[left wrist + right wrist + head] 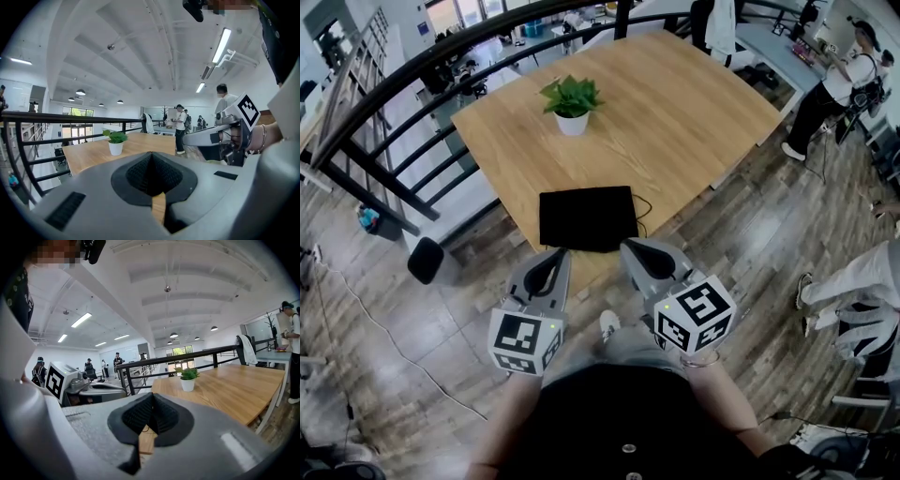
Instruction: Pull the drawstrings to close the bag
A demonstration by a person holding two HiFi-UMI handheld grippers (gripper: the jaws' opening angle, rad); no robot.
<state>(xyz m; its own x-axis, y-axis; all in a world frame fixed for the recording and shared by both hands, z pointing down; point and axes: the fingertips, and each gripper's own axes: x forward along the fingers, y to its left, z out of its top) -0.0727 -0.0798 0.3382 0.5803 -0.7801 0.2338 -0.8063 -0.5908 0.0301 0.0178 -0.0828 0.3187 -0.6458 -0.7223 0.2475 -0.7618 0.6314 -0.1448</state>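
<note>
A flat black drawstring bag (586, 217) lies at the near edge of the wooden table (675, 103), with a thin black cord (643, 212) curling out at its right side. Both grippers hover side by side just short of that edge, above the floor. My left gripper (555, 255) points at the bag's left corner, and my right gripper (631, 247) points at its right corner. In the gripper views the left gripper's jaws (152, 172) and the right gripper's jaws (152, 414) are both shut with nothing between them. The bag is hidden in both gripper views.
A potted green plant (572, 103) stands mid-table, beyond the bag. A black railing (403, 103) runs along the table's left side, with a black bin (425, 260) below it. People stand at the right (839, 80), and someone's legs (853, 281) are close by.
</note>
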